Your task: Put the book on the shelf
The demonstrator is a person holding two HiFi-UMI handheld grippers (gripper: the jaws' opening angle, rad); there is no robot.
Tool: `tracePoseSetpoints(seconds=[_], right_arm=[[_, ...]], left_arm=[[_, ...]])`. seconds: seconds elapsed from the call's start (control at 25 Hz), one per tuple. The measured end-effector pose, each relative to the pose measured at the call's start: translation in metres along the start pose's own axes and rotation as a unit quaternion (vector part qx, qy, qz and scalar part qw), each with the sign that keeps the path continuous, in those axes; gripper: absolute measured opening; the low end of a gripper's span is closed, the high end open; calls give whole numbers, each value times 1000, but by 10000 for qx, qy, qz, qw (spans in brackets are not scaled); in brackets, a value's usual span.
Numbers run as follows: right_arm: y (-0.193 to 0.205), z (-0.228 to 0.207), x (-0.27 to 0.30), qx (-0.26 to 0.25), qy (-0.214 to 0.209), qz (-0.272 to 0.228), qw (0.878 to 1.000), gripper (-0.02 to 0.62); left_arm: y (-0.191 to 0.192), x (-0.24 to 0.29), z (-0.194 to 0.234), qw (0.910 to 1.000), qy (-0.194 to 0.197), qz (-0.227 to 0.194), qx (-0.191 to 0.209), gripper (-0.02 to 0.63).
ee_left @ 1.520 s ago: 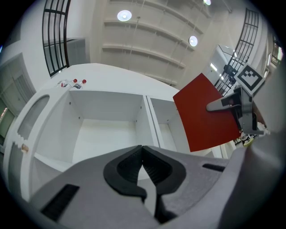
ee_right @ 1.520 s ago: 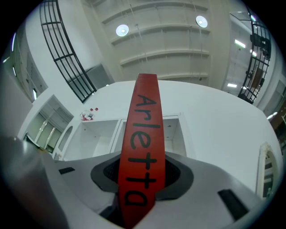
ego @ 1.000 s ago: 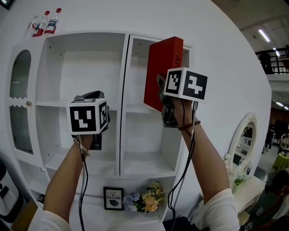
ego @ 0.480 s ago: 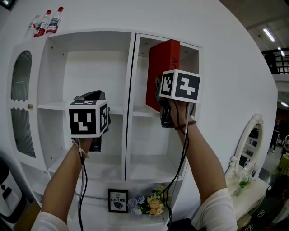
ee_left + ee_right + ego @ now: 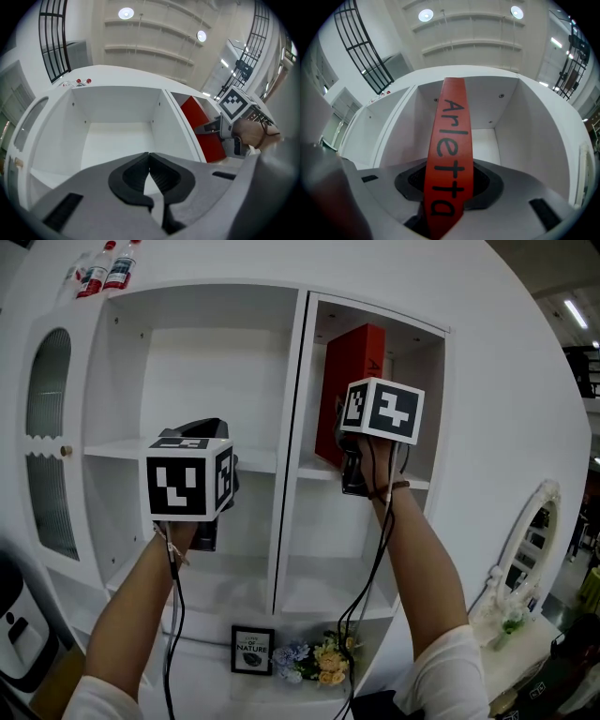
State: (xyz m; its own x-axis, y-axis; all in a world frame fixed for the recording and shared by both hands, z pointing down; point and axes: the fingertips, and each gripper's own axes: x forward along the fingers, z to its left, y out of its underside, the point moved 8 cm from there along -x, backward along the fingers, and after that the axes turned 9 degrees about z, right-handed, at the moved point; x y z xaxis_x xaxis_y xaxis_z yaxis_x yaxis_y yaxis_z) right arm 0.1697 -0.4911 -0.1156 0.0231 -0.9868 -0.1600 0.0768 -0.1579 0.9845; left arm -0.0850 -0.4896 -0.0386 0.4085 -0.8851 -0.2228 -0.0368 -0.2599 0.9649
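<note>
You are holding the red book (image 5: 352, 381) at the shelf (image 5: 291, 409).
Your right gripper (image 5: 447, 187) is pinching it upright; your left gripper (image 5: 149, 176) is pressing its jaws together, empty.

Open-fronted shelf compartment (image 5: 187, 381), upright divider (image 5: 292, 427) beside book (image 5: 349, 381)

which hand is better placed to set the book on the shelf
Right. The right gripper holds the red hardcover book at the white shelf, upper right compartment; the left gripper is shut, empty, facing the left compartment.
</note>
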Motion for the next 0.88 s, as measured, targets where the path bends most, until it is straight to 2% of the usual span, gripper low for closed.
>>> tracePoseSetpoints(seconds=[0.4, 0.88], right_arm=[[3, 8, 29, -53, 35, 133, 9999, 184], [7, 8, 42, 87, -160, 244, 9995, 193]], left_arm=[[6, 2, 13, 9999, -81, 111, -73, 1], [20, 8, 21, 9994, -130, 265, -167, 1]])
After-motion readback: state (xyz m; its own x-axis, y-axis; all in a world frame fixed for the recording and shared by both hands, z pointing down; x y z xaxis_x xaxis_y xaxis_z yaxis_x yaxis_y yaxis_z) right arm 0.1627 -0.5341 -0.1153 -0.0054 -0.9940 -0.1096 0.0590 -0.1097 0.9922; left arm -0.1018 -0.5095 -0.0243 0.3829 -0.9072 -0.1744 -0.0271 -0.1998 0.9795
